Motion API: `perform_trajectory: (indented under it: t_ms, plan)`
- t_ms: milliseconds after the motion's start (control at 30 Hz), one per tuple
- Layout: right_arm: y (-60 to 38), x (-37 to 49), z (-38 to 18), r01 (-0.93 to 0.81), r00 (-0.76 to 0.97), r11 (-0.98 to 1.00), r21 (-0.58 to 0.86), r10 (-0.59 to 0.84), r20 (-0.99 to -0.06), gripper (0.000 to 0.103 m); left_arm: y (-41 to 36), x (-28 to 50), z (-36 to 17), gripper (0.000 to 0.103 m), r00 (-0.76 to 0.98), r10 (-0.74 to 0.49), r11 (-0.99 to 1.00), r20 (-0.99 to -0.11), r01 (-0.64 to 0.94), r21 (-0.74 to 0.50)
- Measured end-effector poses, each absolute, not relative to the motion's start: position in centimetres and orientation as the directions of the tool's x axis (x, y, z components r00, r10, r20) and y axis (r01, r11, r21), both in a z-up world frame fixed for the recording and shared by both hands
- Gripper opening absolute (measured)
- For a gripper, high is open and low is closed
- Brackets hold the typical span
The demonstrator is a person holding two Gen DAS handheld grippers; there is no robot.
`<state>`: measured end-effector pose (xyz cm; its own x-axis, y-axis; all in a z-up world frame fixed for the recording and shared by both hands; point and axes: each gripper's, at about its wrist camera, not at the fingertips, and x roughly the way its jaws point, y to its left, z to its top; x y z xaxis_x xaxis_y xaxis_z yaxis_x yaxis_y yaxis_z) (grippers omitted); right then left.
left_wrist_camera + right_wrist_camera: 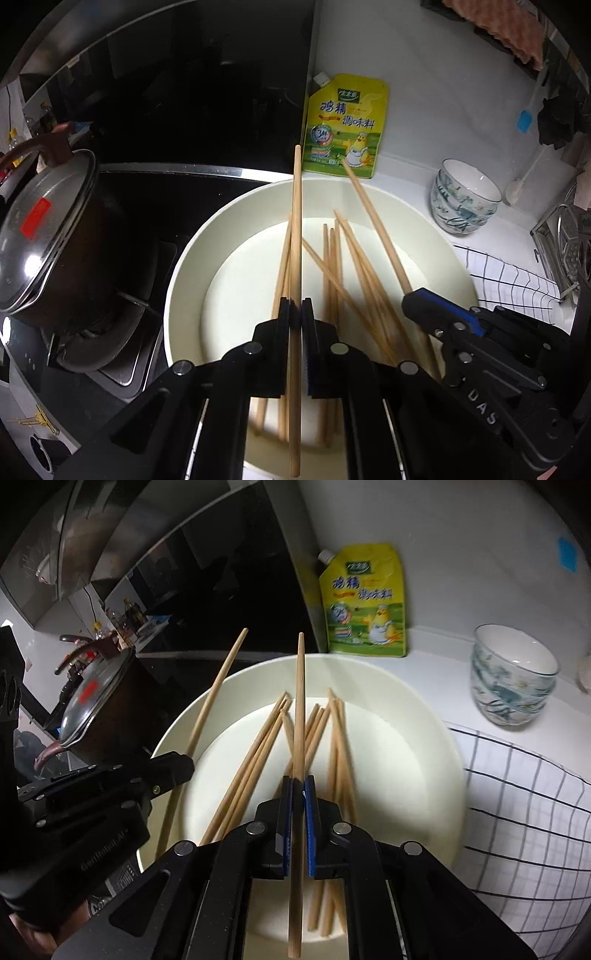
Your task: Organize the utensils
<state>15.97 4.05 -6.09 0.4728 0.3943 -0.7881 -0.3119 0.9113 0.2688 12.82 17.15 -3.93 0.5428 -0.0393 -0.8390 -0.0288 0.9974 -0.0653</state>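
Note:
A wide cream dish (pixel 192 258) (pixel 424 709) holds several loose wooden chopsticks (pixel 332 266) (pixel 258 746) lying crossed. My left gripper (pixel 295 310) is shut on one chopstick (pixel 296 221), which points away over the dish's far rim. From the right wrist view, that left gripper (pixel 186 762) is at the dish's left edge with its chopstick (pixel 218 686) slanting up. My right gripper (pixel 298 786) is shut on another chopstick (pixel 300 701) above the dish. In the left wrist view the right gripper (pixel 413 295) sits at the dish's right side, its chopstick (pixel 373 218) angled toward the pouch.
A dark pot with a glass lid (pixel 48 229) stands on the black stove to the left. A yellow seasoning pouch (pixel 343 125) leans against the wall behind the dish. Stacked patterned bowls (pixel 463 195) and a checked cloth (pixel 509 284) lie to the right, with a metal rack (pixel 561 243) beyond.

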Motion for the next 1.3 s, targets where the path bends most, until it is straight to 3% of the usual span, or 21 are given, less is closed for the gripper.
perform_trajectory:
  t_ms: [500,567,633,700,833,933,1233,1300]
  plan:
    - [5.0,16.8,-9.1,-0.23,0.428,0.938,0.26,0.338,-0.838,0.007,18.0,14.5,-6.9,0.008,0.487,-0.074,0.997,-0.87,0.019,-0.074]
    - [4.8,16.5,-8.7,-0.222,0.442,0.94,0.26,0.334,-0.832,0.011,18.1,14.5,-6.7,0.019,0.493,-0.077,0.997,-0.867,0.017,-0.079]
    - [4.6,16.3,-8.3,-0.215,0.459,0.943,0.253,0.327,-0.826,0.017,18.5,14.3,-6.3,0.045,0.504,-0.073,0.997,-0.861,0.005,-0.082]
    - [4.3,15.8,-7.7,-0.207,0.475,0.947,0.245,0.316,-0.821,0.019,18.9,13.9,-5.8,0.058,0.522,-0.061,0.997,-0.85,-0.006,-0.076]
    - [4.0,14.6,-6.7,-0.195,0.493,0.954,0.228,0.297,-0.818,0.02,19.3,13.1,-5.0,0.061,0.536,-0.04,0.998,-0.843,-0.015,-0.057]
    - [3.7,13.7,-6.1,-0.189,0.501,0.955,0.229,0.295,-0.814,0.028,19.5,12.6,-4.6,0.063,0.538,-0.032,0.999,-0.842,-0.019,-0.05]
    - [3.0,11.9,-4.4,-0.171,0.529,0.958,0.229,0.286,-0.799,0.028,19.5,10.8,-3.2,0.064,0.555,-0.034,0.998,-0.831,-0.019,-0.054]
    - [2.8,11.5,-4.1,-0.167,0.534,0.96,0.226,0.281,-0.797,0.033,19.4,10.4,-2.7,0.066,0.56,-0.024,0.999,-0.828,-0.02,-0.043]
